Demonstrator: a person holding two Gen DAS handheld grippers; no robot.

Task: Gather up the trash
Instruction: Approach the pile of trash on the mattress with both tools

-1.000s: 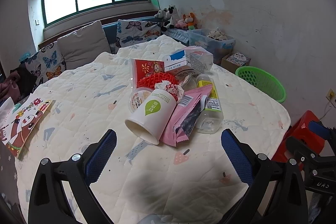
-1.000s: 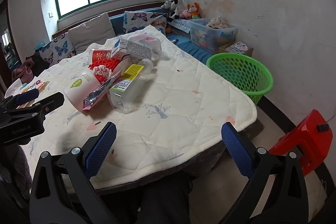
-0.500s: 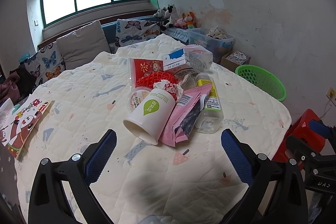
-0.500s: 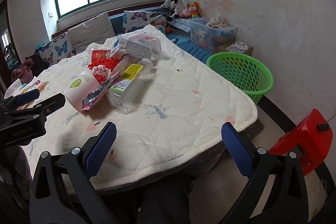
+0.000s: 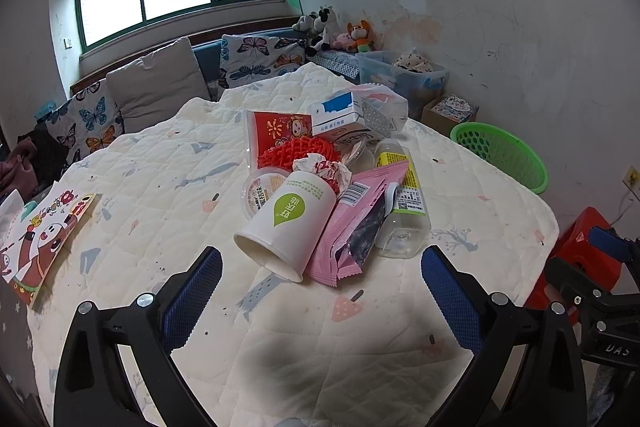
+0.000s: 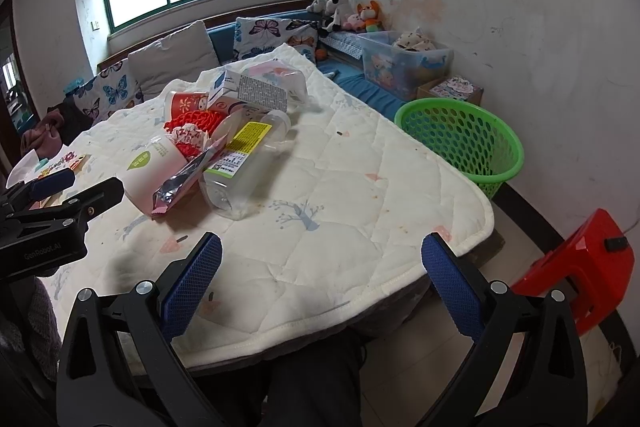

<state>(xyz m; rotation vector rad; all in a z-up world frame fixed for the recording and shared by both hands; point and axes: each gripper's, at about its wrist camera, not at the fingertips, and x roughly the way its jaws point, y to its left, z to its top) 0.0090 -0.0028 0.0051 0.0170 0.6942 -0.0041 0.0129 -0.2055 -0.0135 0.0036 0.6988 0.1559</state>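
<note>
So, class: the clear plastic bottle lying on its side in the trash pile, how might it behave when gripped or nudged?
The clear plastic bottle looks empty, so probably light. Its thin walls may dent under the fingers. Lying on its side, it could roll if pushed.

Low table covered by a cream quilted cloth with small printed motifs [image 5: 168, 163], cloth edge hanging over the near corner. Trash heap on the cloth right of centre: white paper cup with green leaf logo [image 5: 290, 227] on its side, mouth toward camera; pink foil snack wrappers [image 5: 356, 215] touching its right side; clear plastic bottle with yellow label [image 5: 404, 207] lying just beside those. Behind: red foam fruit net [image 5: 296, 149], crumpled paper [image 5: 324, 167], red printed pouch [image 5: 276, 131], white-blue carton [image 5: 340, 113], possibly a sealed jelly cup [image 5: 260, 189]. Cartoon-printed paper bag [image 5: 36, 247] at far left edge.
</note>
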